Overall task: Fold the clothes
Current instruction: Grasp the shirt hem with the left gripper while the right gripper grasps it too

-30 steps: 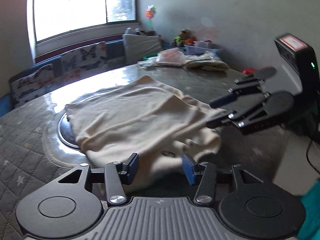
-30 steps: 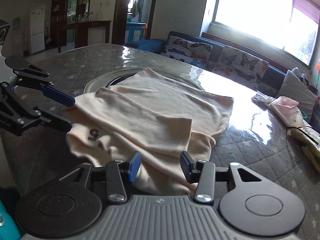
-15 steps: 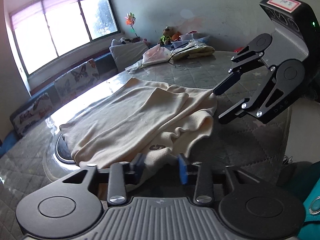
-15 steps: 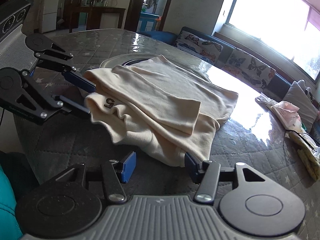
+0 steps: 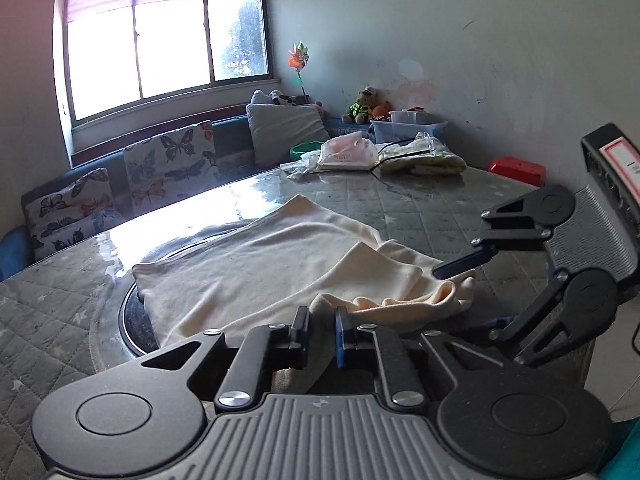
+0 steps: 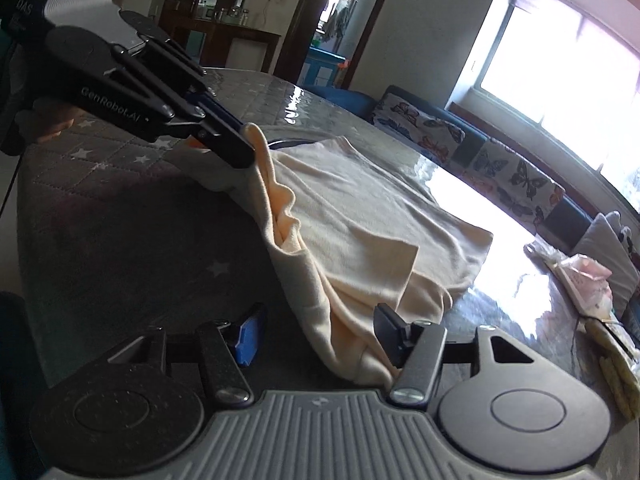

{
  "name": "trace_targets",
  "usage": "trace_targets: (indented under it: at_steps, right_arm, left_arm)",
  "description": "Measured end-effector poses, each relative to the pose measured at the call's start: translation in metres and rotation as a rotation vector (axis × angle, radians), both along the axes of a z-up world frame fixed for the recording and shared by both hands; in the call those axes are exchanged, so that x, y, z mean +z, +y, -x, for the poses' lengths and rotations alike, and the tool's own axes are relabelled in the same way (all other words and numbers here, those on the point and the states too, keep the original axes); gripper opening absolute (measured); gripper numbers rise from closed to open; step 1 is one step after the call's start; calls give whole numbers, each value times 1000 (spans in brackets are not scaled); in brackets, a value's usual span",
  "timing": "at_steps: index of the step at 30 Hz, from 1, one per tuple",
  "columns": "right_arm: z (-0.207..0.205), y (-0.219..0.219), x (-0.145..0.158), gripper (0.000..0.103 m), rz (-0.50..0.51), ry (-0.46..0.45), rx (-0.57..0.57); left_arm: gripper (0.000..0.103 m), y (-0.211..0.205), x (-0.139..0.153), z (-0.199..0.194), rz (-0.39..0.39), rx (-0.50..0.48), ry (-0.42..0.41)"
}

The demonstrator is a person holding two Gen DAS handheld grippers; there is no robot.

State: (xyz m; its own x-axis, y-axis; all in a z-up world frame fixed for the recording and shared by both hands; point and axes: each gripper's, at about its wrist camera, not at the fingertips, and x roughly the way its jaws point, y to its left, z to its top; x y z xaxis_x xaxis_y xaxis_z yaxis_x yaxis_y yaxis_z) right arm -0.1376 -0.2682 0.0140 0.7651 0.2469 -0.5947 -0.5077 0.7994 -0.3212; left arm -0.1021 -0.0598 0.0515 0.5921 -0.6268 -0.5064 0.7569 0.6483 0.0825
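Tools (image 5: 320, 334) (image 6: 316, 338), two; one cream garment (image 5: 256, 276) (partly folded); one table (image 5: 420, 208).

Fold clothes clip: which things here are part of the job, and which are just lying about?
Job:
- cream garment
- left gripper, closing on its edge
- right gripper, open around its corner

Lying about:
- pinwheel
- teddy bear
- plastic tub
- bagged items
- butterfly cushions
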Motion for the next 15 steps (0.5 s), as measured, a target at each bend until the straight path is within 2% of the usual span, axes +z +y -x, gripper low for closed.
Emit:
trace_targets:
  at_steps: [4,6,7,8,12,14,15]
  right_arm:
    - [-19,-1,-2,44,-44,10,26]
    - [-29,-3,0,33,-72,39,34]
    - [-35,-5,1,23,-94,66,39]
    - [-40,-7,3,19,-123,93,40]
    - [-53,-17,16,15,-216,164,25]
    - [-58,-20,20,15,-241,185,18]
    - [-64,-22,23,15,-261,204,9]
  left_arm:
    - [14,-1,-5,-5,-15,-9,13]
    - [17,-1,-10,-4,-21,-12,16]
    - [18,0,-11,-3,-23,-15,14]
    - [22,1,-12,-2,-25,-16,12]
    - [28,7,-15,4,-33,-27,-6]
    - [46,8,-18,9,-42,-20,-24]
    - [48,9,-19,11,-48,-16,-38]
